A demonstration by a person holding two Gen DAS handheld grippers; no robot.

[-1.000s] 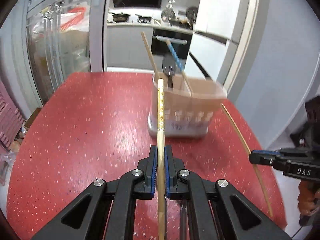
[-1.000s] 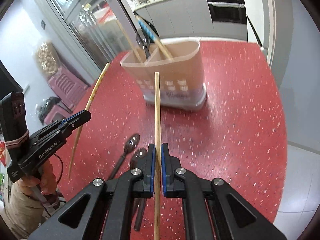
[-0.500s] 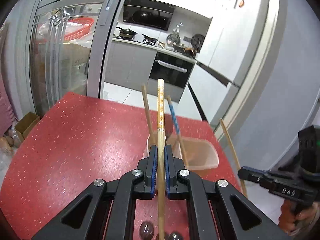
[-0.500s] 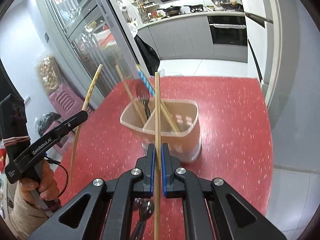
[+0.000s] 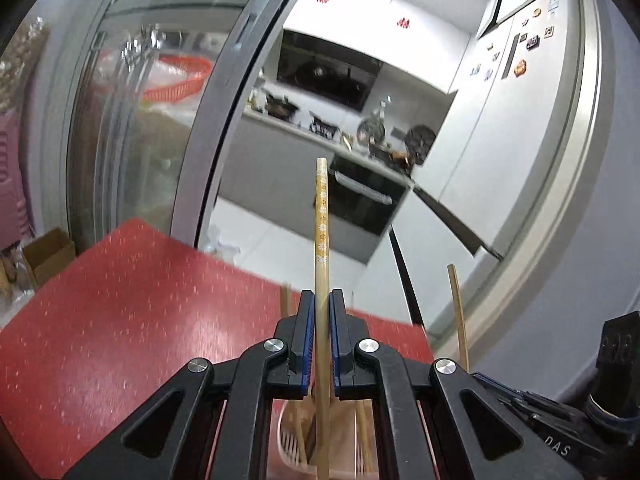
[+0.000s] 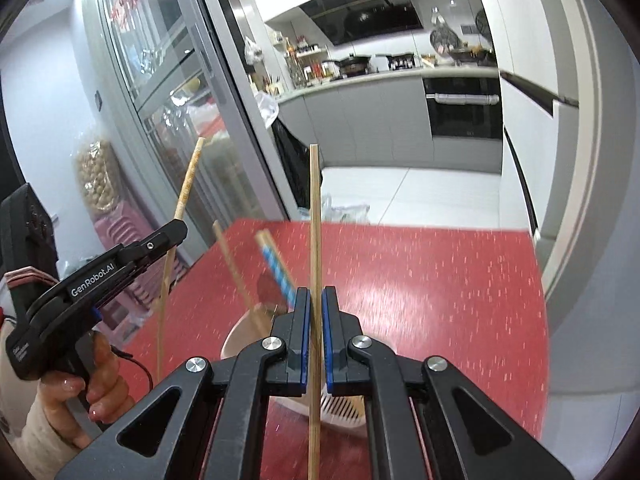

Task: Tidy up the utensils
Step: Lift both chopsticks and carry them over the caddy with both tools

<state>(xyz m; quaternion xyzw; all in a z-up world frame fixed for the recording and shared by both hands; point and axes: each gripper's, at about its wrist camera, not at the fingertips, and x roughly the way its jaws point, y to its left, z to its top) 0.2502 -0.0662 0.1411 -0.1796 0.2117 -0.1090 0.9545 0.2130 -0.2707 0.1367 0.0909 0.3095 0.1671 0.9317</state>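
Two chopsticks stand near upright above the holder (image 6: pixel 240 340) on the red table (image 6: pixel 440 280): left gripper (image 5: pixel 322 304) clamps the patterned chopstick (image 5: pixel 322 216), right gripper (image 6: pixel 316 300) the plain chopstick (image 6: pixel 315 208).

light: bright, even | blur: red table (image 6: pixel 440 280) smeared | edges: fisheye-bent, dark corners

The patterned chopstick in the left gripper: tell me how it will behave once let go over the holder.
The patterned chopstick looks straight and thin, so probably stiff and light. The left gripper pinches it near the middle, so it could pivot if the grip loosens. Round and smooth-looking, it would likely roll on the red table if it missed the holder.
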